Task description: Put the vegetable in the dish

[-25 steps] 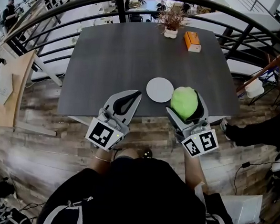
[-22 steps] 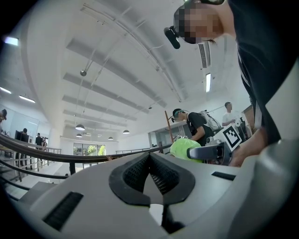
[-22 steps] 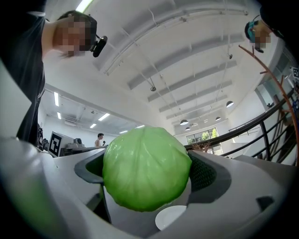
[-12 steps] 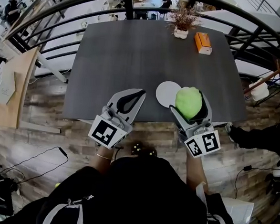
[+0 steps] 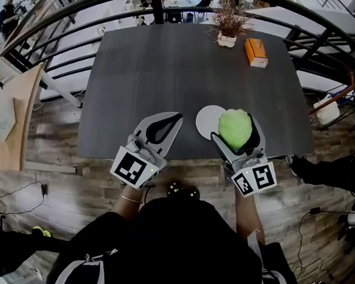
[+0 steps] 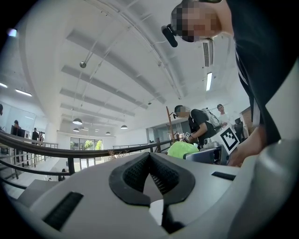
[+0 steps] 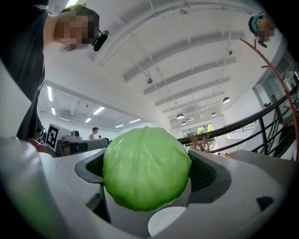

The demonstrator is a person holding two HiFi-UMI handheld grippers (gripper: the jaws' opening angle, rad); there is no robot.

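While right gripper (image 5: 237,131) grips cabbage (image 7: 145,168), dish (image 5: 207,117) beside

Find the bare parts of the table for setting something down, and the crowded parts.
The whole left half of the table is bare, and so is the middle, between the dish and the potted plant. Crowded: the near right edge, where the right claw holds the cabbage by the dish, and the far right with the orange box.

place: open office mezzanine | cues: curved railing (image 6: 70,151), pendant lamps (image 6: 78,121) (people (image 6: 198,125) working behind)
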